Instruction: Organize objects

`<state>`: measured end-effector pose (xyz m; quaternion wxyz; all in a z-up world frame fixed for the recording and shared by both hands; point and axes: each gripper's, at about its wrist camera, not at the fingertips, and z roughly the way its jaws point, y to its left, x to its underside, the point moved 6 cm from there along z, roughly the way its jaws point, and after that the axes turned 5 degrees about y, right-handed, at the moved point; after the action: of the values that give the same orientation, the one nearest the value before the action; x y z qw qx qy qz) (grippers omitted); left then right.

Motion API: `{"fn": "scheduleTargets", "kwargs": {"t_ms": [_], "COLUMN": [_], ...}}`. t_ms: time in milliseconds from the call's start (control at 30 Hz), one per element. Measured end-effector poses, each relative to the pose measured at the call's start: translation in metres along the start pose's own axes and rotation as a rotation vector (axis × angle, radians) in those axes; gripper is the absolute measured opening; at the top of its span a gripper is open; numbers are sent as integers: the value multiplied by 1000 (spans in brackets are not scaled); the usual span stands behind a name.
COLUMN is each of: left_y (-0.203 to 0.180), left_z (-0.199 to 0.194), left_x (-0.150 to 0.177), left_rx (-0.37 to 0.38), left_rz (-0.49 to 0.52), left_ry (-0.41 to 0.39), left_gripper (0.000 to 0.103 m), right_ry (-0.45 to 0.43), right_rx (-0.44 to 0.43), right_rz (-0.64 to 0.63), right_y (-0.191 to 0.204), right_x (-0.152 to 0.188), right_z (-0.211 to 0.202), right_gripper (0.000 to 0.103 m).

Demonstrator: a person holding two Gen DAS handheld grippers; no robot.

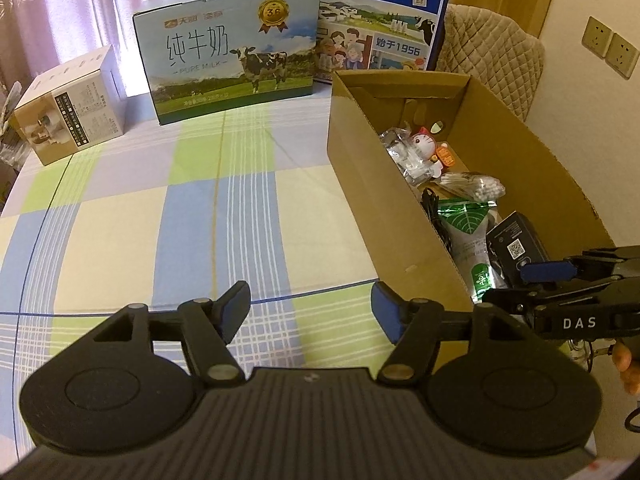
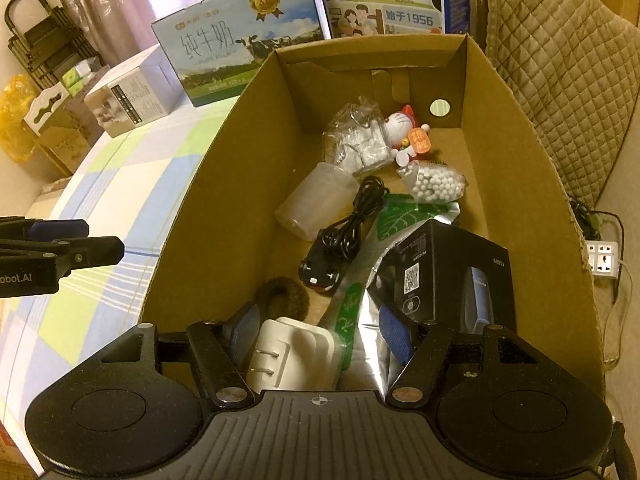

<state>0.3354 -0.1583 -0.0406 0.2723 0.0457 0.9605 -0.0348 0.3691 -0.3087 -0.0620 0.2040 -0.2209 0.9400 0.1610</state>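
nearly done, judging by the bare checked tablecloth [image 1: 240, 216]: cup [image 2: 316, 200], cable [image 2: 352, 220], pouch [image 2: 404, 220], black box [image 2: 436, 276], white charger [image 2: 292, 352] all inside cardboard box [image 2: 224, 208]. left gripper [image 1: 310, 312] wide open, empty, over the table. right gripper [image 2: 320, 332] open around the charger, not clamped.

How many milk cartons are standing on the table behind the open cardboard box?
2. The light blue cow carton stands left of the cardboard box's far end; the dark blue carton stands behind that far end. Others may be hidden behind them.
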Motion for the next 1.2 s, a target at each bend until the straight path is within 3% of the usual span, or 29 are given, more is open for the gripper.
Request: {"fn": "scheduleTargets", "kwargs": {"t_ms": [600,1033,1200], "left_y": [6,9,19], "left_z": [-30,-71,-95], "left_x": [16,36,52], "left_rx": [-43,-15,-11], "left_rz": [-29,-16,-3], "left_ry": [-35,-113,-159], "left_gripper": [73,87,98], "right_ry": [-36,-165,-212], "right_rx": [-8,33,49], "right_rz": [6,27,35], "right_y": [10,32,52], "right_x": [12,34,46], "right_z": [-21,-68,-86], "right_gripper": [64,64,65]}}
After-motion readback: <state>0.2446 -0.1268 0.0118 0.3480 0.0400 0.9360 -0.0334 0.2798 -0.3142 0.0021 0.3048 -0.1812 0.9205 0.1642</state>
